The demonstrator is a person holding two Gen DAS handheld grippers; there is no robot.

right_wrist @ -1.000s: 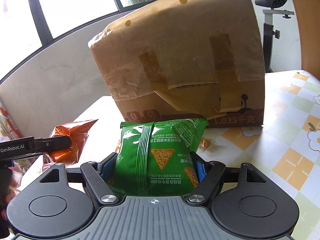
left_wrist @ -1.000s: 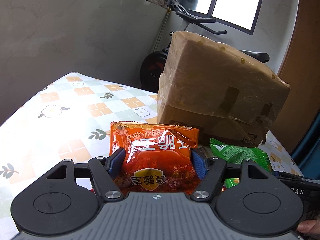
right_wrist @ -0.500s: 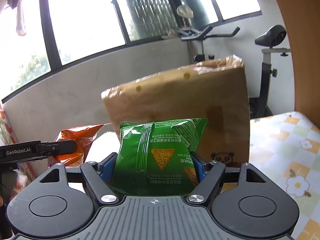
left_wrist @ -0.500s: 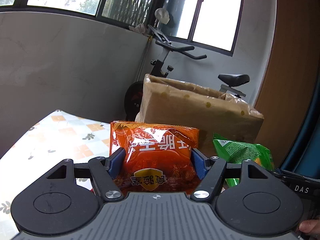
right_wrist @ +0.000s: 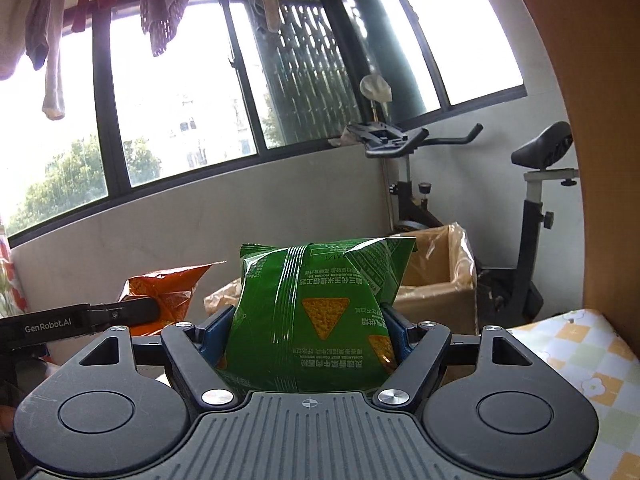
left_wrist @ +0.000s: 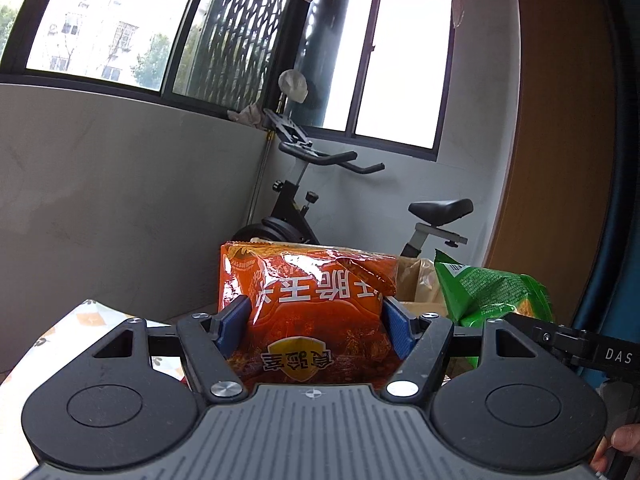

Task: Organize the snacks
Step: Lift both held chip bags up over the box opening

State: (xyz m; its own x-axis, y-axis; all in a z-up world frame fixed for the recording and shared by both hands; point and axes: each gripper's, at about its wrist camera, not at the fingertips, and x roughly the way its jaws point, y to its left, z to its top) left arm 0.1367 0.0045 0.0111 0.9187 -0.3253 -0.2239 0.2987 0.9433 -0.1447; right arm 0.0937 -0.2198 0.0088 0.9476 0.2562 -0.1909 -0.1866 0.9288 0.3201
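Balcony room, windows, exercise bike [right_wrist: 532, 216], open cardboard box [right_wrist: 436, 280] beyond a floral tabletop [right_wrist: 576, 344]. Left claw [left_wrist: 316, 320], near level, clamped an orange snack bag [left_wrist: 312, 312]; right claw [right_wrist: 306, 328], alongside, likewise clamped a green snack bag [right_wrist: 316, 308], both raised before the box.

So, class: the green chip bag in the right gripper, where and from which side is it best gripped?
As the right gripper grips the green chip bag now: across its puffed middle, pads on the two side edges, coming from the bag's end. The air-filled body yields and seats between the pads; the flat sealed ends would slip.
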